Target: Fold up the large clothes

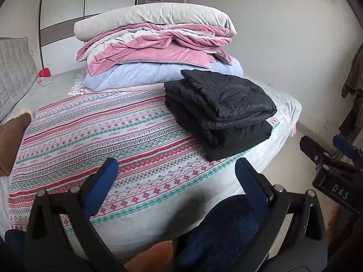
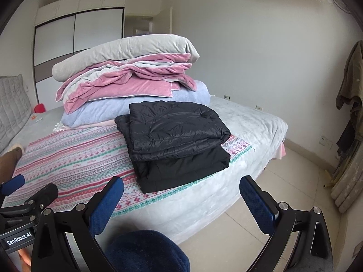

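Folding looks finished, by my reading: left gripper [image 1: 177,179] hangs with jaws spread and empty over the patterned blanket [image 1: 95,136]; further right, the black padded jacket [image 2: 177,140] lies as a squared bundle near the bed's corner. Right gripper [image 2: 181,199], likewise spread, holds nothing. Next likely calls for fetching another garment. Legible lettering: "GenRobot.AI", "DAS".

The folded jacket [image 2: 177,140] was plain black with a bit of a sheen. The sheet [image 1: 95,136] under it had red, teal and white stripes with little snowflake and diamond motifs, over a pale grey bed cover [image 2: 254,122]. The blanket stack [image 2: 127,77] went light grey on top, pink in the middle, then lavender-blue. Both grippers had blue pads [image 2: 106,206] on black frames.
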`<state>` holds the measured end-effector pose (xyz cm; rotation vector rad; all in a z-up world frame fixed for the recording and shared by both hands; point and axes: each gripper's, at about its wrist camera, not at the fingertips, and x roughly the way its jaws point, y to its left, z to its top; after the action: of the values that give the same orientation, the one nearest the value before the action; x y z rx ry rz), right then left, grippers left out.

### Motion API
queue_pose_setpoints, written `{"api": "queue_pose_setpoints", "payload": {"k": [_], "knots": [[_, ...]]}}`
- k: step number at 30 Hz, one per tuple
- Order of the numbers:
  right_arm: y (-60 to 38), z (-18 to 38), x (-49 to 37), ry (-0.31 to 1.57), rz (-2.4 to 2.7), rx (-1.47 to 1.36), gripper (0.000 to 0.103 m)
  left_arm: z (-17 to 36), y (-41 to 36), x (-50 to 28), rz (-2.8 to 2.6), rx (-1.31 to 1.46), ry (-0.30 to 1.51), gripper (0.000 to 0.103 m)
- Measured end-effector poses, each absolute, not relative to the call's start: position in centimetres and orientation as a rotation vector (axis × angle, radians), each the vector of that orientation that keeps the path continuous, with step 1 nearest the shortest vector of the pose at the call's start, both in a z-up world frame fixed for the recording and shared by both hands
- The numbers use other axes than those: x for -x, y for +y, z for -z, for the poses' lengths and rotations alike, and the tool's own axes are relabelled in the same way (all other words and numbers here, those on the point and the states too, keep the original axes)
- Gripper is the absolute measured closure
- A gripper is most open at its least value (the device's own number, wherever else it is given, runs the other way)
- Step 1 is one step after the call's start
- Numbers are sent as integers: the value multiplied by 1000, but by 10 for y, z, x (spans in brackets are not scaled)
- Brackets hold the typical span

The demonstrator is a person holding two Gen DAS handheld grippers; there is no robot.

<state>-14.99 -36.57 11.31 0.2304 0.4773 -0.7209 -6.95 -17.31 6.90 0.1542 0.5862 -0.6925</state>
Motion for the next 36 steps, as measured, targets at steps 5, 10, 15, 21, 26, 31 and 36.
{"api": "queue_pose_setpoints", "payload": {"k": [5,10,15,21,26,31,36], "knots": [[-365,-111,148,479,722,-236,0,-68,-174,70,713,-156,586,1],[-366,-107,147,489,725,-237,0,-64,-176,68,733,-156,601,1],[-369,-103,145,499,726,-247,0,-64,-177,68,736,-156,597,1],[-368,-103,146,490,728,-256,0,-63,-179,73,777,-160,600,1],[-370,-101,148,495,733,-261,0,-64,-181,77,787,-163,592,1],[-370,-99,150,494,742,-267,0,-65,-183,77,789,-161,592,1],[-370,-98,151,497,747,-269,0,-66,-185,83,802,-168,576,1]]}}
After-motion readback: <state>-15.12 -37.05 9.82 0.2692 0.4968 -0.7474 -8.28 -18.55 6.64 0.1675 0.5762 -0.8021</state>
